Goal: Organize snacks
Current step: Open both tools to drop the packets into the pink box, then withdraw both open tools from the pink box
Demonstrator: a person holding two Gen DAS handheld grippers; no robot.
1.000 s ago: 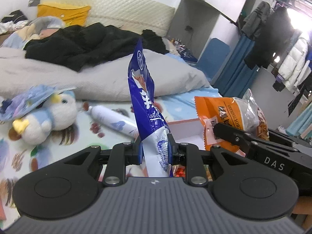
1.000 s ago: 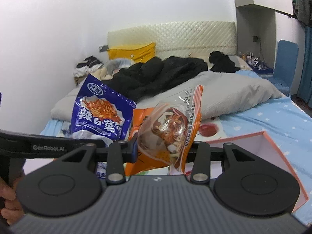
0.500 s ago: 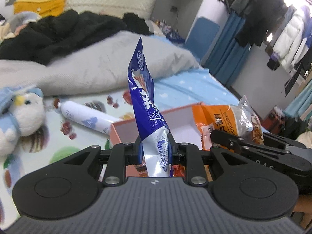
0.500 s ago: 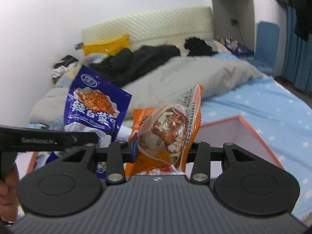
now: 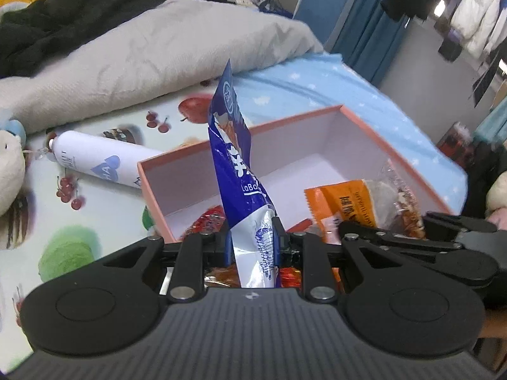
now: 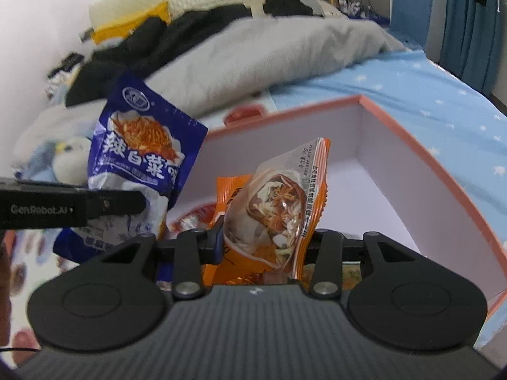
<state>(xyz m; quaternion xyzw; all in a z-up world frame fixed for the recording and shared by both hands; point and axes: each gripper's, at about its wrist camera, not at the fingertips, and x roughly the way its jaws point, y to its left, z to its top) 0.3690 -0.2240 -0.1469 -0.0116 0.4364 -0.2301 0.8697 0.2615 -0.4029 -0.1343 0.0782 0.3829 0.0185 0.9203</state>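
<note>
Left gripper (image 5: 252, 242): jaws nearly closed, pads pinching the lower white end of the blue bag (image 5: 236, 171); in the right wrist view its black finger crosses the same bag (image 6: 139, 158) from the left.
Blue bag: stands upright and edge-on above the jaws, its top leaning slightly left, over the near left part of the box (image 5: 317, 117).
Right gripper (image 6: 263, 239): jaws partly closed, clamped on the orange bag (image 6: 279, 202); in the left wrist view it (image 5: 374, 232) lies just right of the left gripper.
Orange bag: clear-fronted, upright between the jaws, tilted right, above the box interior (image 6: 380, 164); seen side-on at the right (image 5: 364, 205).
Box: open, pink rim, white inside; red wrappers (image 5: 206, 221) lie at its near end, below both bags.
Surface: bed with a fruit-print sheet (image 5: 95, 209) left, blue starred sheet (image 5: 317, 79) right; a white tube (image 5: 95, 161) lies just left of the box.
Room: grey duvet (image 5: 158, 47), black clothing (image 5: 79, 6), blue curtain (image 5: 364, 31).
</note>
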